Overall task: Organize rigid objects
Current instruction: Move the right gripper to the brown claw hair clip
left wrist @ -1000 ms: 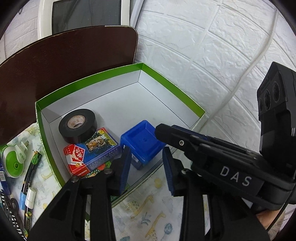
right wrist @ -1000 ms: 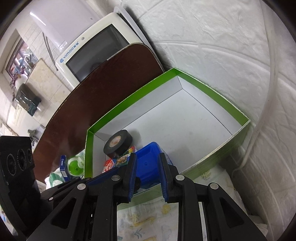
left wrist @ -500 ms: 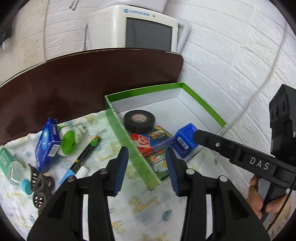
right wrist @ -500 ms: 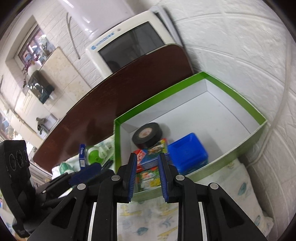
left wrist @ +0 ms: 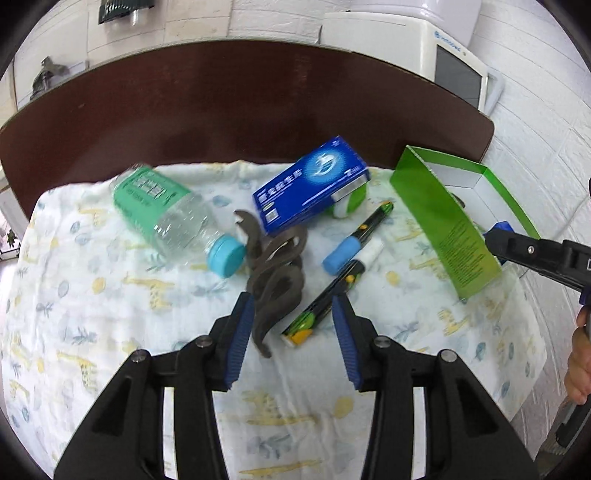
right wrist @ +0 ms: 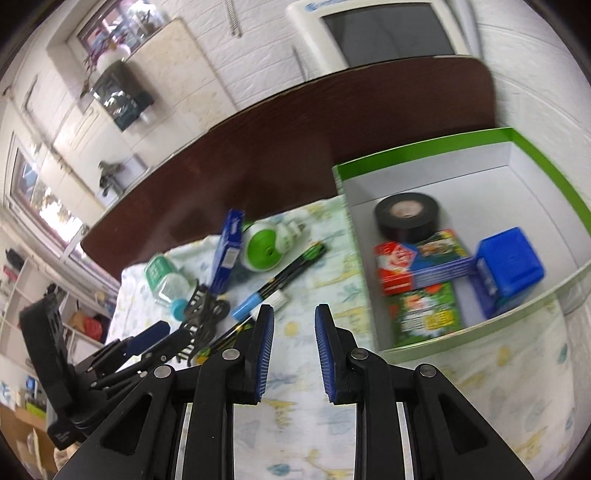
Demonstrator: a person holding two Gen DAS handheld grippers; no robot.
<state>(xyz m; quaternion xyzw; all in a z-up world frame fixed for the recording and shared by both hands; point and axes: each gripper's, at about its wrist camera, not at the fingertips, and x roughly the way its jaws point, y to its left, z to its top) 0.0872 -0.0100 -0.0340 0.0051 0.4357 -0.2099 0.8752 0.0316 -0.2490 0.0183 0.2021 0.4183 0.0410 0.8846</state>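
My left gripper (left wrist: 291, 317) hovers low over the giraffe-print cloth, its jaws opening. A dark hair clip (left wrist: 277, 273) and the end of a black-green marker (left wrist: 317, 310) lie under the gap, and the pads touch neither. Beyond them are a blue-capped marker (left wrist: 351, 247), a clear bottle with a green label (left wrist: 166, 210), a blue carton (left wrist: 310, 184) and a green-white dispenser (left wrist: 352, 201). My right gripper (right wrist: 294, 321) is nearly closed and empty, just left of the green box (right wrist: 424, 147). That box holds a black tape roll (right wrist: 406, 214), a card pack (right wrist: 417, 266), a green packet (right wrist: 424, 317) and a blue block (right wrist: 509, 266).
The cloth lies on a dark brown table (left wrist: 240, 103) against a white brick wall (left wrist: 546, 129). A white appliance (right wrist: 388, 29) stands behind the table. In the left wrist view the right gripper (left wrist: 524, 253) reaches in beside the green box (left wrist: 454, 229), with a hand at the right edge.
The left gripper has swung left, away from the box, to over the loose items, and its jaws have widened. The right gripper has backed out of the box and shifted left.
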